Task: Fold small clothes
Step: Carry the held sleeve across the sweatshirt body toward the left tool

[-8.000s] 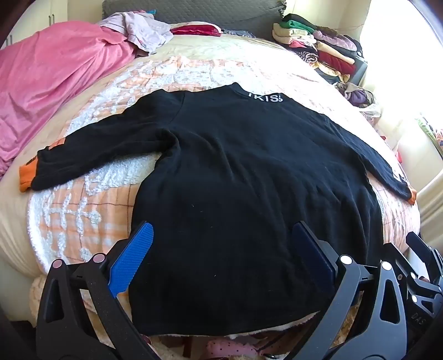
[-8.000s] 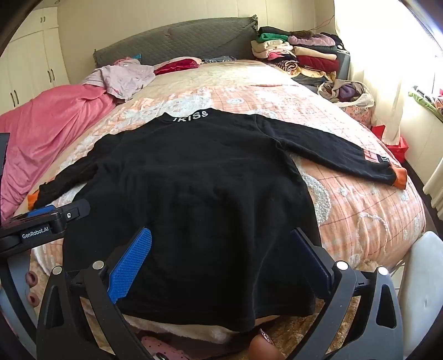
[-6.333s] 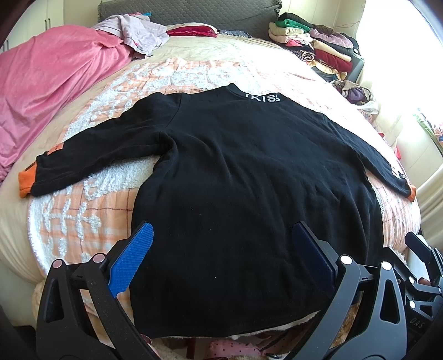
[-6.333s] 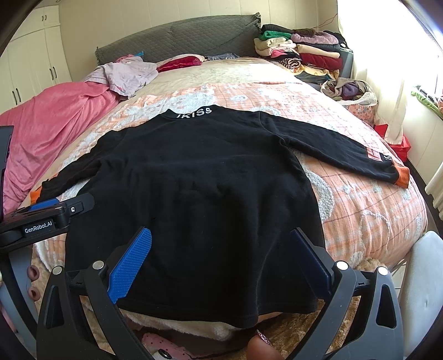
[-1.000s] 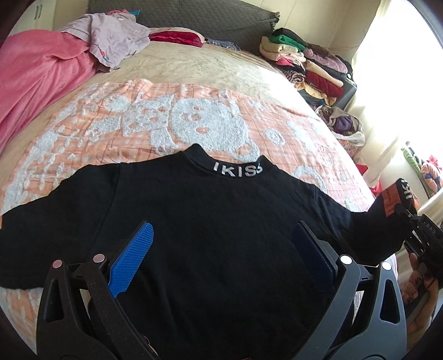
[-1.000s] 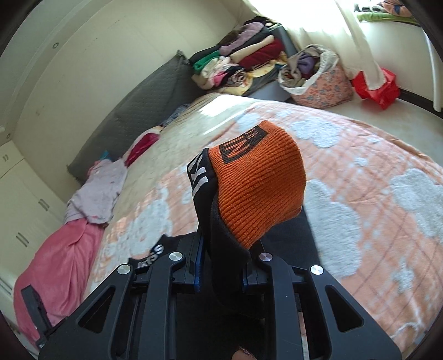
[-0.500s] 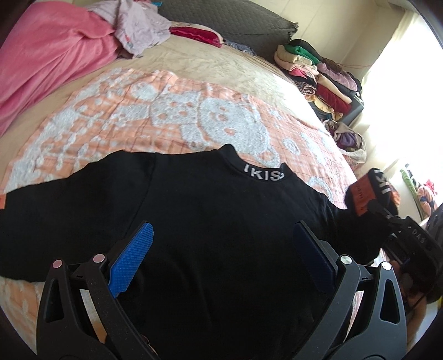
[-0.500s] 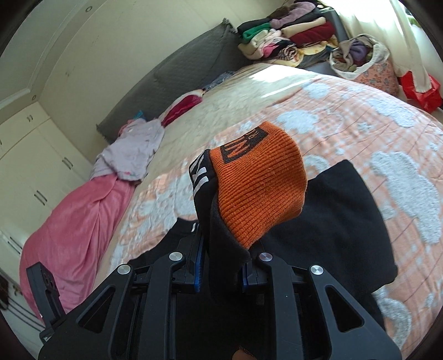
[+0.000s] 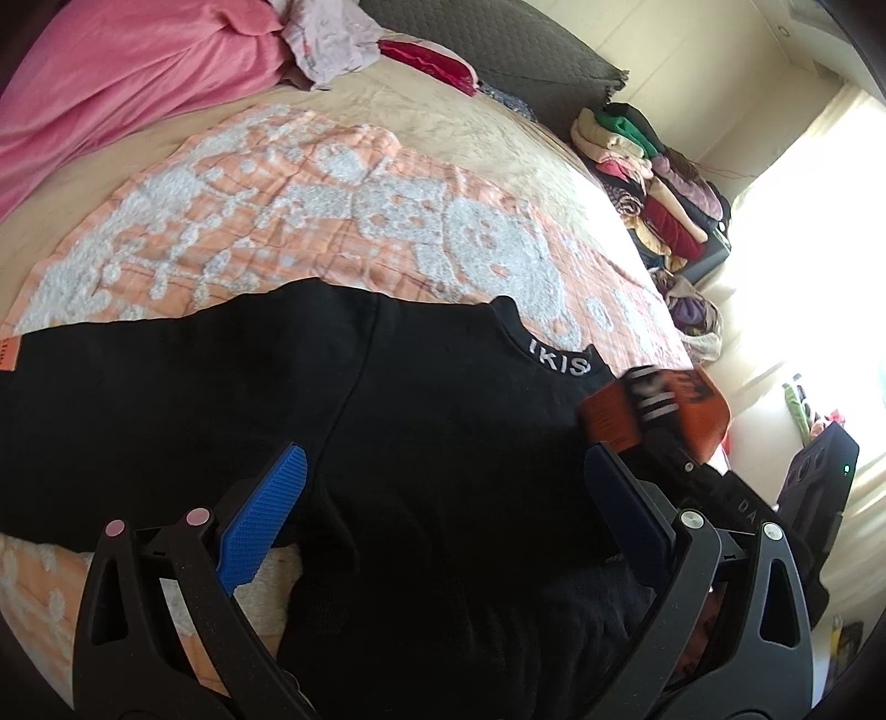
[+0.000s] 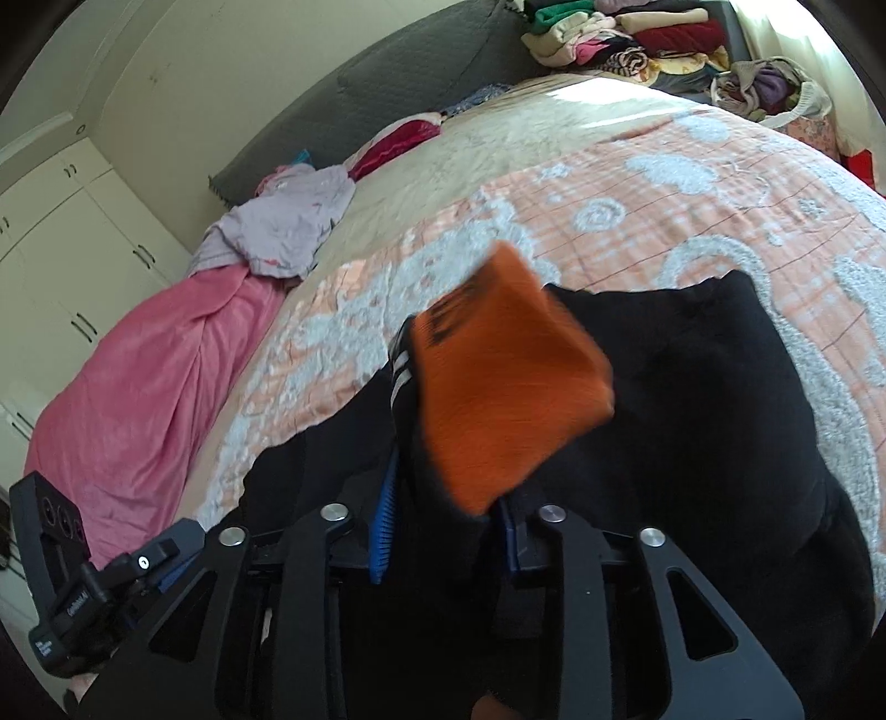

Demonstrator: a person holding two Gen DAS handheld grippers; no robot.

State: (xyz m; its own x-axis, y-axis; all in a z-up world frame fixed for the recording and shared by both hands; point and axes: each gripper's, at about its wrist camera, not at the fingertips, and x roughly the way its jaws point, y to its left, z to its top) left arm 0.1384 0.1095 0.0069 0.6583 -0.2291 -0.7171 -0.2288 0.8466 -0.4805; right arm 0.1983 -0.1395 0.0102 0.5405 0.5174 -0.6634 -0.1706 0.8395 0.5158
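"ikis" sweater's orange cuff now infolded

**What is on and around the bed, counted**

One black sweater lies across the near part of one bed; two orange cuffs show, one at the right and a sliver of the other at the far left. One pink blanket and one lilac garment lie at the far left, one red item beside them. One stack of folded clothes stands at the far right, one bag of clothes near it. Two grippers appear, the left and the right
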